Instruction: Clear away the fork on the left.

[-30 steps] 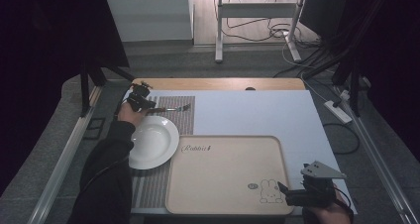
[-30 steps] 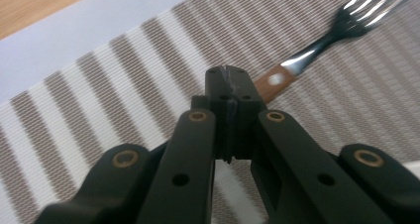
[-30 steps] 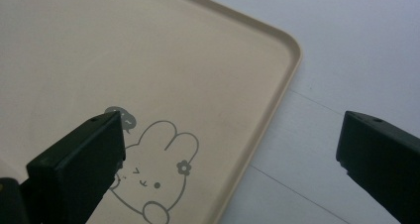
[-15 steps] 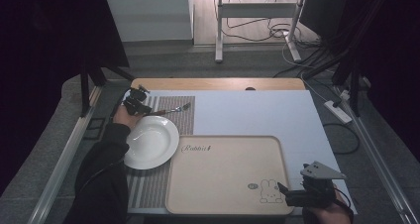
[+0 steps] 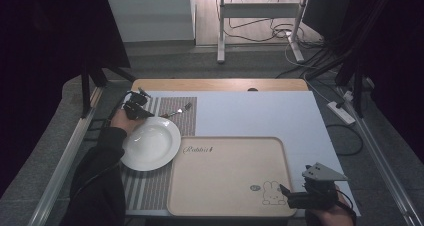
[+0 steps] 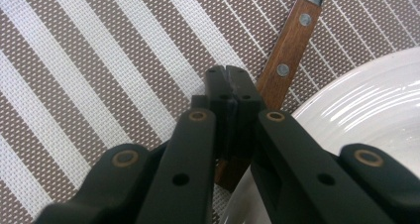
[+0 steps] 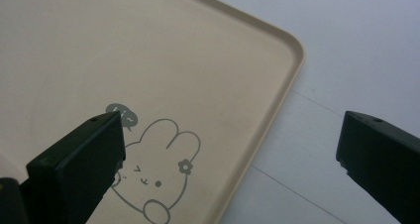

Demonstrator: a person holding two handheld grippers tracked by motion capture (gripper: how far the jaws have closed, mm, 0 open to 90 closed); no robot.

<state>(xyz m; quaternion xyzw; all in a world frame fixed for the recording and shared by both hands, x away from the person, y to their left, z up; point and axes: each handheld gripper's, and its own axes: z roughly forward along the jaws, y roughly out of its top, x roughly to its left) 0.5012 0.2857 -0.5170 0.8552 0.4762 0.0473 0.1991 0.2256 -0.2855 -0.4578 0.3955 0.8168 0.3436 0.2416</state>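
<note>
Fork (image 5: 179,111) handle lay under the left gripper (image 6: 233,80), jaws together above it, not clamping; right gripper (image 7: 228,149) gaped, idle; pickup pending.

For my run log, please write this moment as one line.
left claw: shut on fork handle | fork: on striped mat, beside white plate | right claw: open, over tray corner

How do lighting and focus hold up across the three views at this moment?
High view: dark surround, the table evenly lit, a bright patch on the floor beyond. Left gripper view: striped placemat and wooden fork handle sharp, soft glare on the white plate, the near left gripper blurred. Right gripper view: rabbit tray sharp, right gripper soft.
</note>
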